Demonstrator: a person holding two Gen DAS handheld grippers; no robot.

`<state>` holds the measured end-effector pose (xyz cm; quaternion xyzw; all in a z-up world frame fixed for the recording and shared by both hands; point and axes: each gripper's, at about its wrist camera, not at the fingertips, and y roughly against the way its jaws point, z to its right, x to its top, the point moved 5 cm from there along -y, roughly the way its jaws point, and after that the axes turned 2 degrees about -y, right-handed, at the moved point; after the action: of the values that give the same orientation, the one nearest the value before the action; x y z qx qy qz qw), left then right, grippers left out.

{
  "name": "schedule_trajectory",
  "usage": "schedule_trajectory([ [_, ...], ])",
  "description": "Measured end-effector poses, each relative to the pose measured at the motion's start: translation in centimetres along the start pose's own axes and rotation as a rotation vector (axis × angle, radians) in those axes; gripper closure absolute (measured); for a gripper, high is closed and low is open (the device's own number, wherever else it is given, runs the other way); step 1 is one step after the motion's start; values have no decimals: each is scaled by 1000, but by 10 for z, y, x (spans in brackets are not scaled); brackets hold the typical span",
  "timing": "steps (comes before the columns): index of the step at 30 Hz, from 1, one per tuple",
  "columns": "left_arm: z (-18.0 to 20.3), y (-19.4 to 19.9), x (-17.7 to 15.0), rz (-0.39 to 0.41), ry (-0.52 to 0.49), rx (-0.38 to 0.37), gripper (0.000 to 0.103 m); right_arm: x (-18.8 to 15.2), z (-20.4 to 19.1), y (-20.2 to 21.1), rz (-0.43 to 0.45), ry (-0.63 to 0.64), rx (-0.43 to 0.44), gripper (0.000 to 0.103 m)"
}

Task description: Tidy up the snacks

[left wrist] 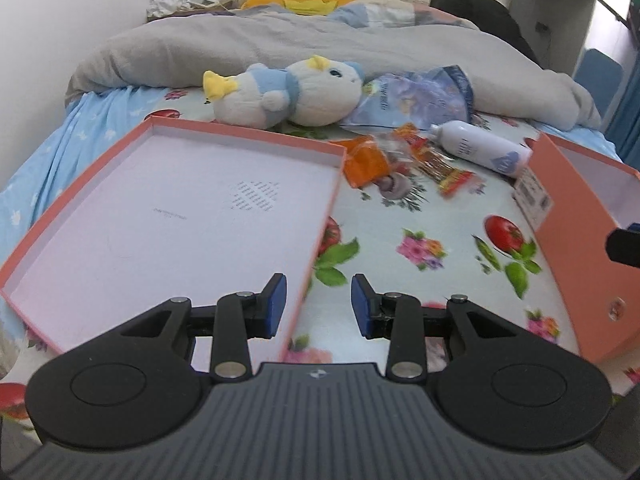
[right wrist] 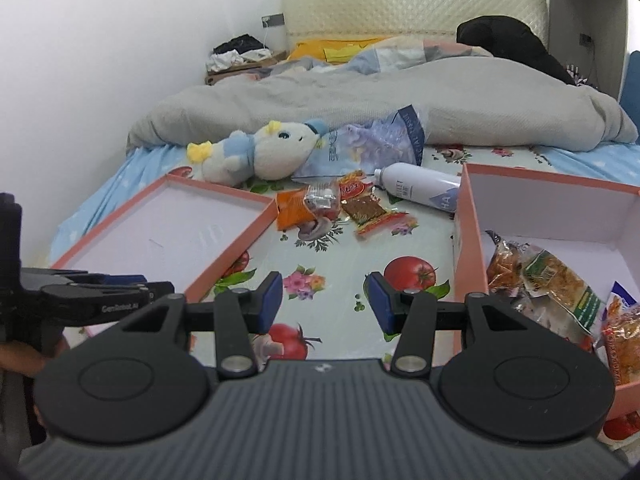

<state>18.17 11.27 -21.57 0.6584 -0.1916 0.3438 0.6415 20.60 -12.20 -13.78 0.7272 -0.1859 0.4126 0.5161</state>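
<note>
Several loose snacks lie on the bed between two pink boxes: an orange packet (left wrist: 364,160) (right wrist: 294,208), a clear wrapped candy (right wrist: 320,198) and a red-and-brown bar (left wrist: 440,168) (right wrist: 370,210). The deep box (right wrist: 468,240) (left wrist: 576,240) at the right holds several snack packets (right wrist: 548,280). The shallow lid (left wrist: 176,216) (right wrist: 168,232) at the left holds nothing. My left gripper (left wrist: 319,304) is open and empty over the lid's right edge. My right gripper (right wrist: 326,300) is open and empty above the sheet, left of the deep box. The left gripper also shows in the right wrist view (right wrist: 120,284).
A plush toy (left wrist: 288,92) (right wrist: 256,152), a blue foil bag (left wrist: 420,96) (right wrist: 368,144) and a white bottle (left wrist: 480,148) (right wrist: 420,186) lie behind the snacks. A grey duvet (left wrist: 280,48) covers the far bed. The wall runs along the left.
</note>
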Motion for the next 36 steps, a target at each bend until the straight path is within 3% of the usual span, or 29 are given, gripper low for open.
schedule_trajectory([
  [4, -5, -29, 2, -20, -3, 15, 69, -1, 2, -17, -9, -2, -3, 53],
  [13, -19, -68, -3, -56, 104, 28, 70, -15, 9, -45, -51, -16, 6, 53],
  [28, -27, -96, 14, -62, 179, 56, 70, -17, 17, -67, -54, -12, -2, 53],
  [36, -18, -82, 34, -20, 162, 58, 68, -10, 21, -88, -48, -1, -10, 53],
])
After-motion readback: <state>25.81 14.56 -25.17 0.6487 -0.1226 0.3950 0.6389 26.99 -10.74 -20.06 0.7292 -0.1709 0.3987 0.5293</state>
